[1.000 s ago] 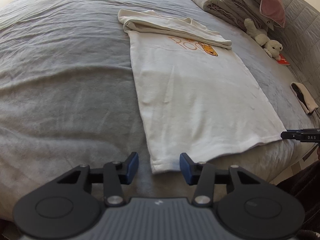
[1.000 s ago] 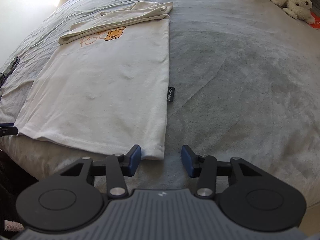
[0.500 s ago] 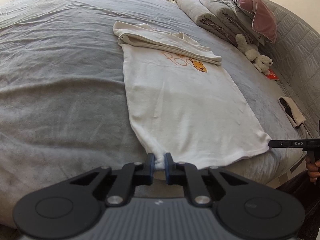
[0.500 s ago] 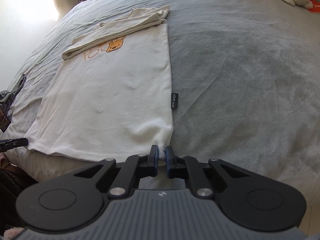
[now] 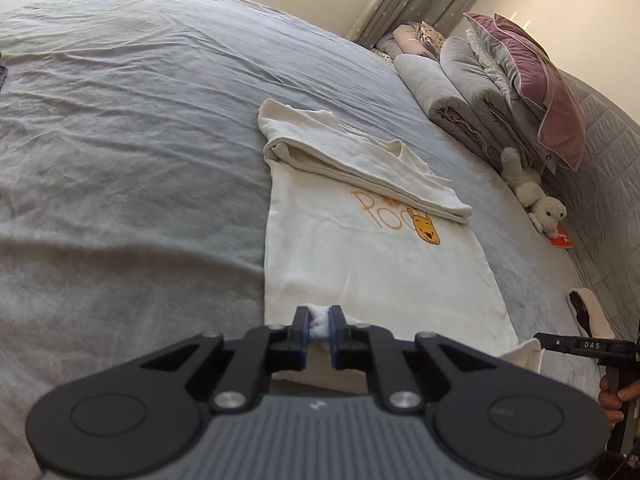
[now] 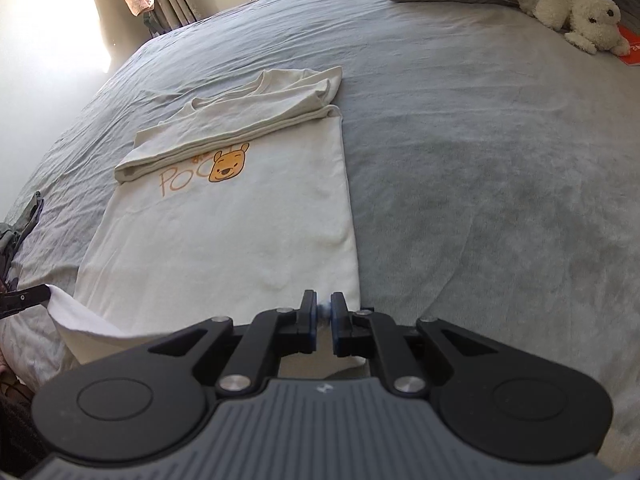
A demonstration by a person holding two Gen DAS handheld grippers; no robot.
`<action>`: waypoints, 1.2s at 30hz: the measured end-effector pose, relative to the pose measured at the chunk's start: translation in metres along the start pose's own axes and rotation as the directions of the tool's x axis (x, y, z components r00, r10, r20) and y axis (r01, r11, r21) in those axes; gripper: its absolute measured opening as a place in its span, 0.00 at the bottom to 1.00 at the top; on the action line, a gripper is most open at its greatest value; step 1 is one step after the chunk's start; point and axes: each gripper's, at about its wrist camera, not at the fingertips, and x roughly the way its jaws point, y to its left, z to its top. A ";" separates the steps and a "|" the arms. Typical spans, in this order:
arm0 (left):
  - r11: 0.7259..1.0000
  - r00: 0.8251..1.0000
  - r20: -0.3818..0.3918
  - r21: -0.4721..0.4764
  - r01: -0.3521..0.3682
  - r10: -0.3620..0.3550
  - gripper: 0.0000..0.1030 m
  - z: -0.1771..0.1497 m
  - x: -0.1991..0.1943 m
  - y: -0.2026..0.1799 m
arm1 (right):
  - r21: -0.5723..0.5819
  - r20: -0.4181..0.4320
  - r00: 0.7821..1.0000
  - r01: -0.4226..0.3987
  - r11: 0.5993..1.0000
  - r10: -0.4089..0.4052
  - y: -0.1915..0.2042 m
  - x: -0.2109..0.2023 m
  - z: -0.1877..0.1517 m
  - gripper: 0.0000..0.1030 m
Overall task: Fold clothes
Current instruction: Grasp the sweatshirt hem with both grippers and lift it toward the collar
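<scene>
While the cream T-shirt [image 5: 372, 264] lies flat along the grey bed [image 5: 132, 184], its sleeves and collar end already folded down over the top of the bear print [image 6: 226, 165], its near hem is off the cover at both corners. The left gripper [image 5: 319, 322] has its blue pads pressed onto a bunched bit of the left hem corner, and the right gripper [image 6: 325, 311] pinches the right corner in the same narrow way. In the right wrist view the lifted hem curls up toward the other tool at the left edge.

Judging from this, the step in hand is carrying the hem up toward the folded sleeve band to halve the shirt. To do it well, both corners should rise together and keep level, with the hem held lightly taut between them so the middle does not sag or drag a ripple across the print. Each pinch takes in little cloth, so a sharp tug could slip a corner free. The hem should land square on the far folded edge, sides matching sides.

Beyond the shirt, rolled bedding [image 5: 460, 96], a pink pillow [image 5: 536, 80] and a soft toy dog [image 6: 576, 16] sit well apart at the head of the bed.
</scene>
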 end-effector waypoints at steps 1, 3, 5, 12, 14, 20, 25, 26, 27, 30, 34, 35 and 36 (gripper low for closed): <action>1.000 1.000 -0.002 -0.013 -0.005 0.005 0.10 0.004 0.007 0.002 | 0.013 0.009 1.000 0.006 1.000 -0.006 -0.002 0.003 0.004 0.09; 0.999 1.000 -0.006 -0.035 -0.016 0.016 0.10 0.012 0.020 0.006 | 0.046 0.030 1.000 0.010 0.999 -0.011 -0.007 0.011 0.010 0.09; 0.998 1.000 -0.006 -0.052 -0.025 0.025 0.10 0.019 0.032 0.009 | 0.073 0.051 0.999 0.011 0.997 -0.015 -0.012 0.019 0.017 0.09; 0.996 1.000 0.009 -0.091 0.003 -0.002 0.10 0.034 0.056 0.022 | 0.101 0.125 0.992 -0.029 0.994 0.017 -0.024 0.039 0.022 0.09; 0.995 1.000 0.014 -0.100 0.020 -0.018 0.12 0.036 0.058 0.024 | 0.107 0.145 0.989 -0.044 0.993 0.028 -0.027 0.044 0.022 0.09; 0.990 0.998 0.045 -0.131 0.047 -0.042 0.34 0.040 0.050 0.028 | 0.158 0.224 0.974 -0.077 0.984 0.041 -0.033 0.036 0.026 0.24; 0.998 0.997 0.078 -0.068 0.019 -0.014 0.40 0.042 0.042 0.025 | 0.101 0.243 0.969 -0.065 0.993 0.039 -0.030 0.028 0.029 0.36; 0.999 0.997 0.076 -0.040 0.011 -0.008 0.40 0.040 0.043 0.022 | 0.075 0.239 0.971 -0.048 0.996 0.029 -0.028 0.029 0.027 0.37; 1.000 0.997 0.075 -0.012 0.004 -0.003 0.40 0.039 0.043 0.019 | 0.047 0.235 0.972 -0.030 0.998 0.018 -0.026 0.030 0.025 0.38; 0.997 0.998 0.070 0.079 -0.010 0.005 0.40 0.034 0.045 0.010 | -0.031 0.224 0.975 0.001 1.000 0.006 -0.022 0.033 0.018 0.39; 0.980 0.998 0.055 0.199 -0.004 -0.007 0.39 0.025 0.049 -0.004 | -0.120 0.208 0.978 0.011 0.993 0.015 -0.019 0.036 0.009 0.39; 0.974 0.999 0.052 0.227 -0.008 -0.004 0.39 0.022 0.051 -0.007 | -0.137 0.203 0.979 0.010 0.990 0.018 -0.017 0.037 0.007 0.39; 0.967 0.999 0.048 0.254 -0.012 0.000 0.39 0.020 0.052 -0.010 | -0.155 0.198 0.980 0.009 0.988 0.022 -0.015 0.038 0.004 0.39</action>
